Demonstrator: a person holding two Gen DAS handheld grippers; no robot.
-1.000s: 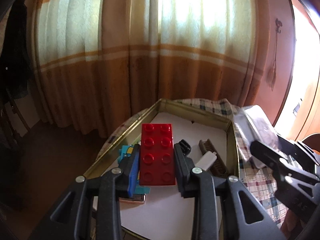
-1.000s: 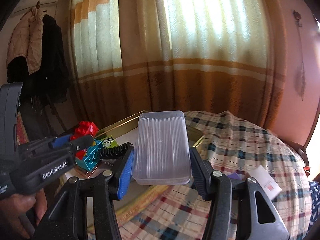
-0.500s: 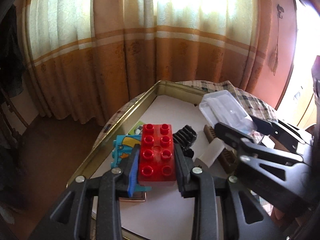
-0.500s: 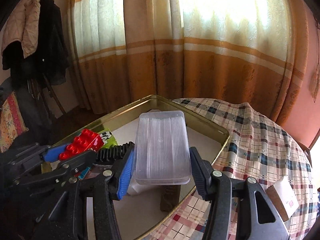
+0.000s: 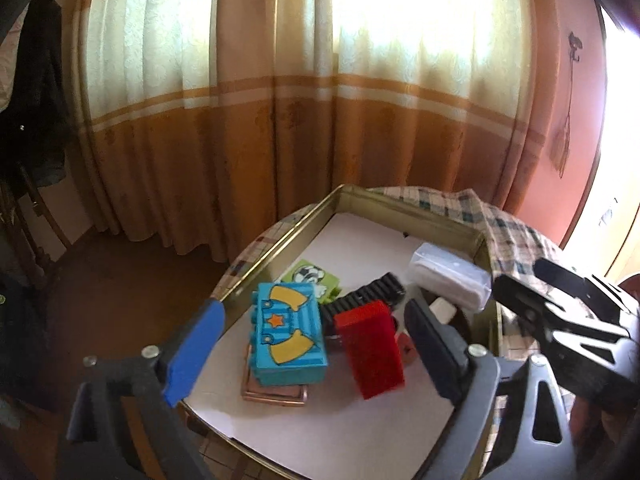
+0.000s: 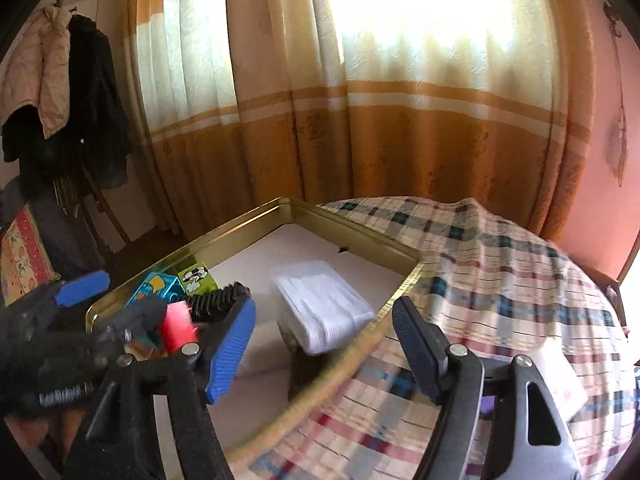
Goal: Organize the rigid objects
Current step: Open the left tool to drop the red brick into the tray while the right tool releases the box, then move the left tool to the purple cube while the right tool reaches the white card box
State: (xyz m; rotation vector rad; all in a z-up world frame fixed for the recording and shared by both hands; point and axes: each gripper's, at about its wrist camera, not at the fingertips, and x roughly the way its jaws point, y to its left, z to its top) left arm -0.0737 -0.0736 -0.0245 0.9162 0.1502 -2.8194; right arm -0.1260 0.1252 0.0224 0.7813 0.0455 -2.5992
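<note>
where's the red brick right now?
Left wrist view: red brick lies tilted in the gold tray, between the blue brick and the black comb, free of the opening left gripper.

Left gripper [image 5: 316,344] jaws opening, pads clear of the red brick [image 5: 370,354] between them. Brick sits tilted in the gold tin tray [image 5: 440,222], leaning by the blue printed block [image 5: 288,340]. Green football block [image 5: 314,276] and black toothed piece [image 5: 368,294] just behind. Clear plastic box [image 5: 450,276] at the tray's right side, right gripper [image 5: 520,280] beside it. Checked tablecloth [image 5: 508,228] underneath.
</note>
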